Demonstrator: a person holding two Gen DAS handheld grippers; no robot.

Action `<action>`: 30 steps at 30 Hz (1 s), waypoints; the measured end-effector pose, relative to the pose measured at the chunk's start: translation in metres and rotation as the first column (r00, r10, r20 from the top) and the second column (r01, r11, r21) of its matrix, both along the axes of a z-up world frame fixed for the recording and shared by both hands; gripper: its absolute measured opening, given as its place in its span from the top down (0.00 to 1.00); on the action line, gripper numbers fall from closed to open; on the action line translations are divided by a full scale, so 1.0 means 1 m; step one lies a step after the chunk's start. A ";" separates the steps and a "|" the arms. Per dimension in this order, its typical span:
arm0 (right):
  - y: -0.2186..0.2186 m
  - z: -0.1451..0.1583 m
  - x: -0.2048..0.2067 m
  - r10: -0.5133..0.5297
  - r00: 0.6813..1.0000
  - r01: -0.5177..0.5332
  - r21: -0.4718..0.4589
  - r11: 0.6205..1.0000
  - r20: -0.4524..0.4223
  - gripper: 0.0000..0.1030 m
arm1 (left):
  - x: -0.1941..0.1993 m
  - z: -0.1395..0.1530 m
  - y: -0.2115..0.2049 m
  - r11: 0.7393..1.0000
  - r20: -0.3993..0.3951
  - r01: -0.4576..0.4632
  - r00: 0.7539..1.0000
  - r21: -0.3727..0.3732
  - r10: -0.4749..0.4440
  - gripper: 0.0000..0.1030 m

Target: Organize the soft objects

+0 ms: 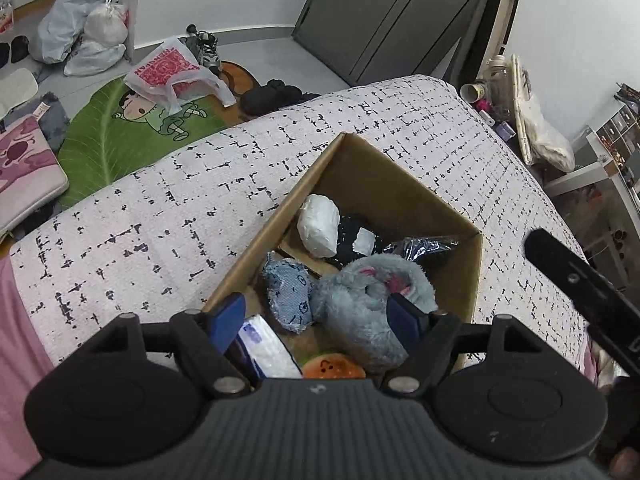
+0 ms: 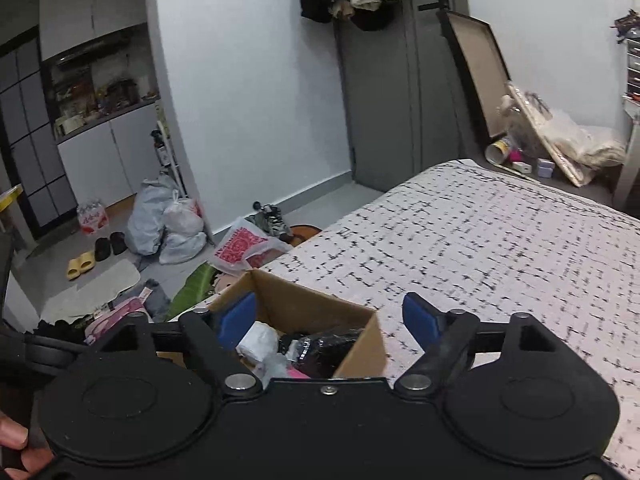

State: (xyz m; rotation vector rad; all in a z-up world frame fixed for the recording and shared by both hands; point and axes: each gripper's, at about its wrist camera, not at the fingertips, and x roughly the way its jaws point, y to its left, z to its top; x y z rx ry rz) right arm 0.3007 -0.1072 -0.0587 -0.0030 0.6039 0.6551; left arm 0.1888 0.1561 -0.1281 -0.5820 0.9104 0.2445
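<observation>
A cardboard box point(image 1: 448, 216) stands on the bed with the speckled white cover point(image 1: 160, 216). It holds a grey plush toy point(image 1: 360, 300), a denim plush point(image 1: 288, 292), a white bundle point(image 1: 318, 226), a black-and-white item point(image 1: 356, 240), a tissue pack point(image 1: 268, 348) and an orange plush point(image 1: 332, 366). My left gripper point(image 1: 316, 320) hovers open over the box, empty. My right gripper point(image 2: 332, 320) is open and empty above the box point(image 2: 360, 348), whose far corner shows between its fingers.
The floor left of the bed holds a green leaf rug point(image 1: 120, 136), a red-and-white plastic bag point(image 1: 172, 72), white bags point(image 1: 88, 28), shoes point(image 1: 208, 48) and a pink cushion point(image 1: 24, 172). A grey wardrobe point(image 1: 392, 16) stands behind. Clutter point(image 1: 532, 120) lies at the bed's right.
</observation>
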 end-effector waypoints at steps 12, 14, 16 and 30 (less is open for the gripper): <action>-0.061 0.027 -0.013 -0.128 0.991 0.129 0.018 0.992 -0.022 0.00 | -0.007 0.025 -0.024 0.991 0.023 0.035 0.999 0.128 -0.038 0.20; -0.069 0.030 -0.015 -0.147 0.989 0.148 0.009 0.989 -0.022 0.00 | -0.009 0.031 -0.030 0.990 0.031 0.037 0.999 0.139 -0.042 0.20; -0.079 0.033 -0.018 -0.163 0.986 0.163 0.011 0.987 -0.023 0.00 | -0.012 0.039 -0.036 0.988 0.043 0.047 0.998 0.149 -0.054 0.19; -0.138 0.066 -0.052 -0.227 0.969 0.232 0.043 0.972 -0.093 0.00 | -0.039 0.109 -0.061 0.979 0.115 0.072 0.989 0.190 -0.095 0.07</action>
